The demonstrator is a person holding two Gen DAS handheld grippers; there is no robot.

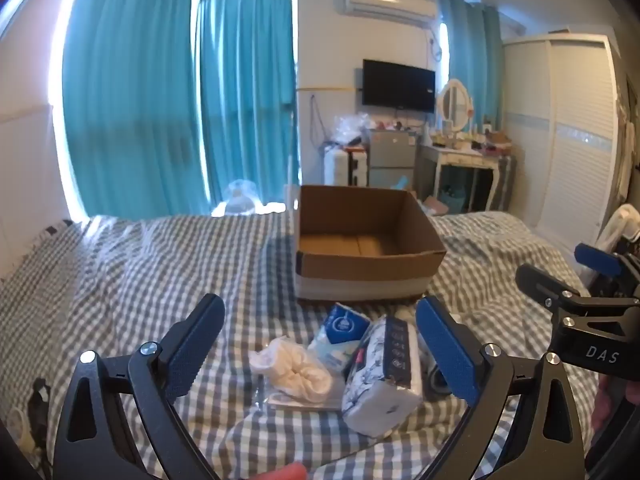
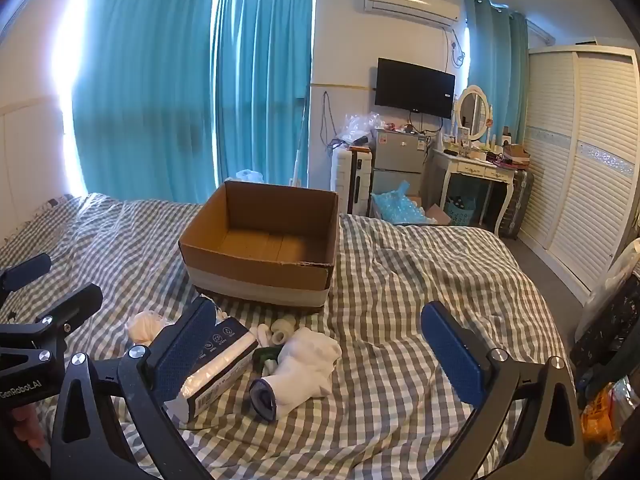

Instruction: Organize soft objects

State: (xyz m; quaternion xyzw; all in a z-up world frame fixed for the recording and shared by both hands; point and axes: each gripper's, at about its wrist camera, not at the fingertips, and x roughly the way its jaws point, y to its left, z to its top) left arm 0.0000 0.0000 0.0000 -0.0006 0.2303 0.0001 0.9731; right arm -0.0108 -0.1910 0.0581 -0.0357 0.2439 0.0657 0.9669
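While both claws hang spread wide and empty, the left gripper (image 1: 320, 340) and right gripper (image 2: 320, 344) frame soft goods at lower centre: a tissue pack (image 1: 384, 376) and white socks (image 2: 308, 360). Light and squashy; pinch mid-body. The cardboard box (image 2: 260, 276) waits behind.

Right of pile: bare checked bedspread (image 2: 400, 280), open passage.
Far side: cardboard box (image 2: 260, 248) stands just behind the soft items, its top open and inside empty.
Near centre: tissue pack (image 1: 384, 376) and white socks (image 2: 308, 364) crowd the way.
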